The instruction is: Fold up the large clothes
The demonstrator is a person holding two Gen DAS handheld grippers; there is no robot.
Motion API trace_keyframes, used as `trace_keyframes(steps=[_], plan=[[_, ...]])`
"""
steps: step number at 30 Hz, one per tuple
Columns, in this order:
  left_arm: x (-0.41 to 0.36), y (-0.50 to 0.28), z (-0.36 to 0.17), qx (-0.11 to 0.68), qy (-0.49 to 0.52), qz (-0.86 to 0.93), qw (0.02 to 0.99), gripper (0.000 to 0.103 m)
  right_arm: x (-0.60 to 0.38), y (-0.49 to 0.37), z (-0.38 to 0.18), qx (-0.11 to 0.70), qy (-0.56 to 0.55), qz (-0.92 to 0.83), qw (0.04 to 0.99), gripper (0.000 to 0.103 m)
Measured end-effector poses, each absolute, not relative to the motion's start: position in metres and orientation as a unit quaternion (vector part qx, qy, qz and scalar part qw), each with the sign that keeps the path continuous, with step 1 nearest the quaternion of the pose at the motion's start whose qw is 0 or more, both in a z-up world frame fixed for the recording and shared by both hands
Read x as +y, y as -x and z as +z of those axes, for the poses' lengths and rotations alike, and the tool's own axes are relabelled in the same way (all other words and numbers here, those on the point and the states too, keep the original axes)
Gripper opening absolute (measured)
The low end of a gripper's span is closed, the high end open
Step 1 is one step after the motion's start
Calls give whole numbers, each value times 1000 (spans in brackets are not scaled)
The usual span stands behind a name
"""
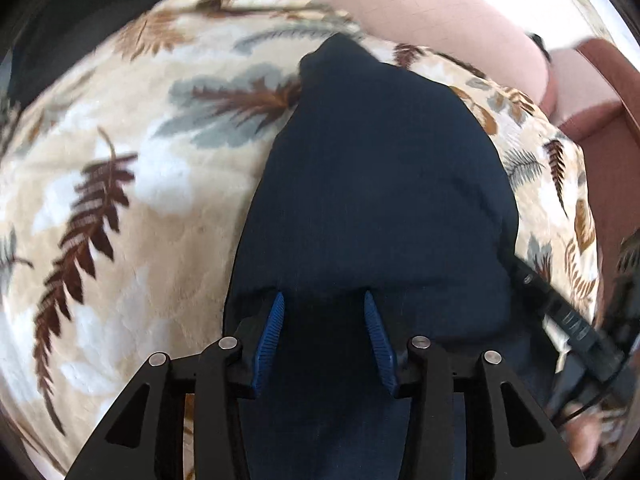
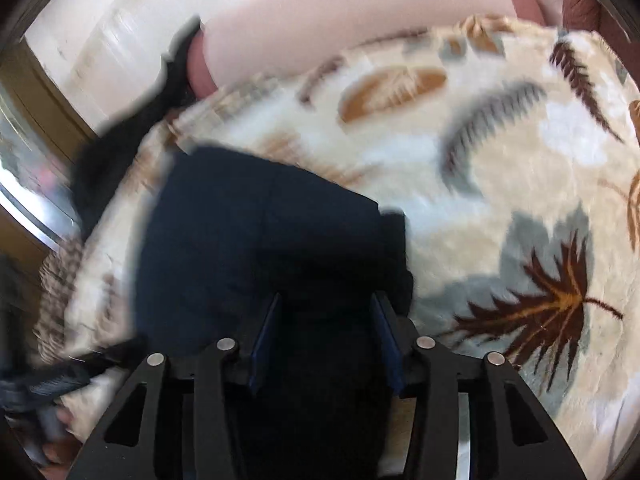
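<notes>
On leaf-print blanket (image 1: 120,184): navy garment (image 1: 372,184), partly folded, centred. Left gripper (image 1: 324,300) at 6 o'clock, jaws spread over near hem; right gripper (image 2: 326,300) likewise spread, nothing grasped, likely positioned for next fold.

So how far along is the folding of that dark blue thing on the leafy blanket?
The navy garment already lies as a narrow strip on the leaf-print blanket. The left gripper and right gripper stand open at its near end. Further folds look left.
</notes>
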State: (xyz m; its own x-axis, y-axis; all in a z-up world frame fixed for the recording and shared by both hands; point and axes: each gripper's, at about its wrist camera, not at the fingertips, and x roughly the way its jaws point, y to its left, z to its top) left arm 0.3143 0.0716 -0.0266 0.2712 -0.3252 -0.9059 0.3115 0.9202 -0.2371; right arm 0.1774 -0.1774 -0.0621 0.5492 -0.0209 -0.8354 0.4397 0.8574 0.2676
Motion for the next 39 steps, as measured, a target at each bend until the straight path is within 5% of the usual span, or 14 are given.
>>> trace_keyframes(steps=[7, 12, 21, 26, 29, 34, 39], plan=[[74, -310, -32, 568, 9, -202, 798, 49, -181, -192, -18, 401, -261, -96, 873, 46], [64, -320, -38, 567, -6, -198, 800, 49, -183, -223, -71, 498, -238, -117, 826, 50], [68, -315, -37, 561, -8, -195, 805, 51, -160, -145, -21, 434, -275, -85, 854, 54], [76, -302, -27, 574, -26, -193, 795, 55, -137, -124, -51, 501, -224, -123, 827, 72], [97, -282, -9, 564, -23, -220, 795, 58, -138, -105, -34, 467, -274, -132, 830, 72], [111, -256, -21, 559, -70, -200, 801, 72, -108, -88, -24, 468, -177, -154, 852, 73], [113, -243, -11, 548, -91, -192, 809, 70, -97, -88, -36, 505, -143, -186, 830, 81]])
